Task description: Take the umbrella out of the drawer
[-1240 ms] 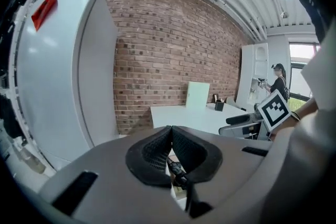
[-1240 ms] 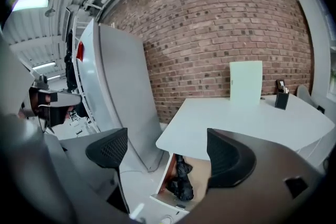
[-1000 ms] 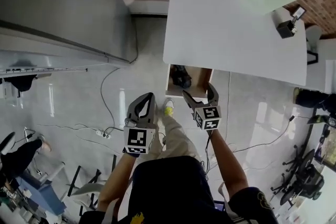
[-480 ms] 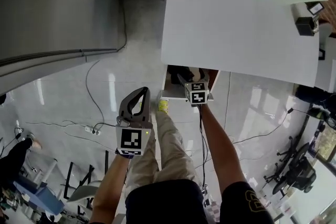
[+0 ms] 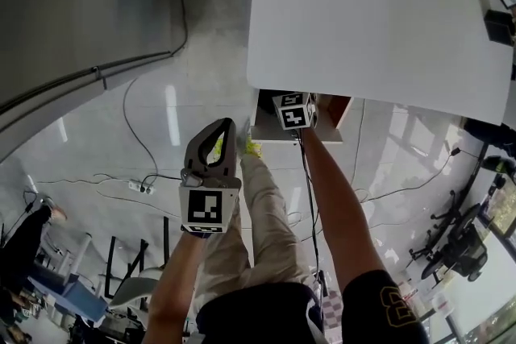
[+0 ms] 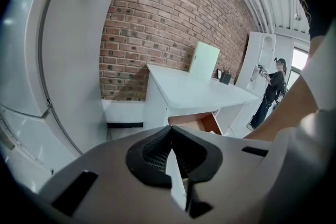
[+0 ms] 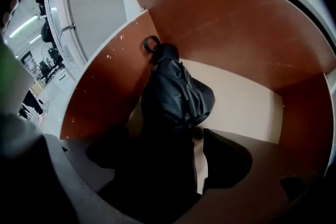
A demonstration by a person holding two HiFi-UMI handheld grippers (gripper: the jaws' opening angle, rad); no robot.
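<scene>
Inside drawer (image 7: 100,92), umbrella (image 7: 176,94) between right gripper (image 7: 164,140) jaws

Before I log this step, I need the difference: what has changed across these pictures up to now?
The right gripper moved forward into the open drawer; its tongs now straddle the black umbrella, a firm hold unconfirmed. The umbrella still lies in the drawer; the left gripper stayed shut and empty.

Grey left tongs (image 5: 225,125), black-and-white marker cube (image 5: 204,208), khaki trousers (image 5: 270,238), dark shirt (image 5: 258,315).
</scene>
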